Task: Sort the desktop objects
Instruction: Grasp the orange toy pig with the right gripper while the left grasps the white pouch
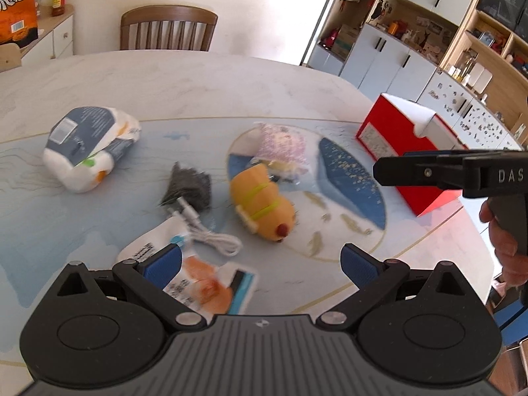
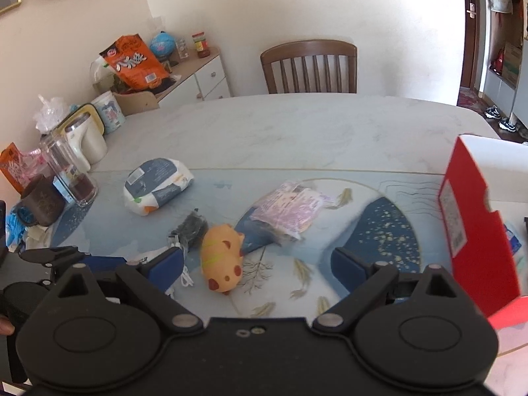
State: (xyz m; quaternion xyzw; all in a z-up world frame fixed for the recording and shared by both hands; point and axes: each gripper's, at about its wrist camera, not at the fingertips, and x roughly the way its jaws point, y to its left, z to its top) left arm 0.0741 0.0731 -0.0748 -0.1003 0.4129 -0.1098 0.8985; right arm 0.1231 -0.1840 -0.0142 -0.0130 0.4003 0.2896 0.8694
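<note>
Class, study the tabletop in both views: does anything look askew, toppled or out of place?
Yes. The orange plush toy lies tipped on its side beside the pink packet. The white cable sprawls loosely across a snack packet. The red box sits angled at the table's edge. Nothing appears spilled.

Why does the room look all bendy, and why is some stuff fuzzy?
Both views use fisheye lenses, so edges curve: the shelves lean in the left wrist view, the red box bows in the right. The snack packet near the left fingers is smeared, the toy soft. The wall is washed out by bright light.
</note>
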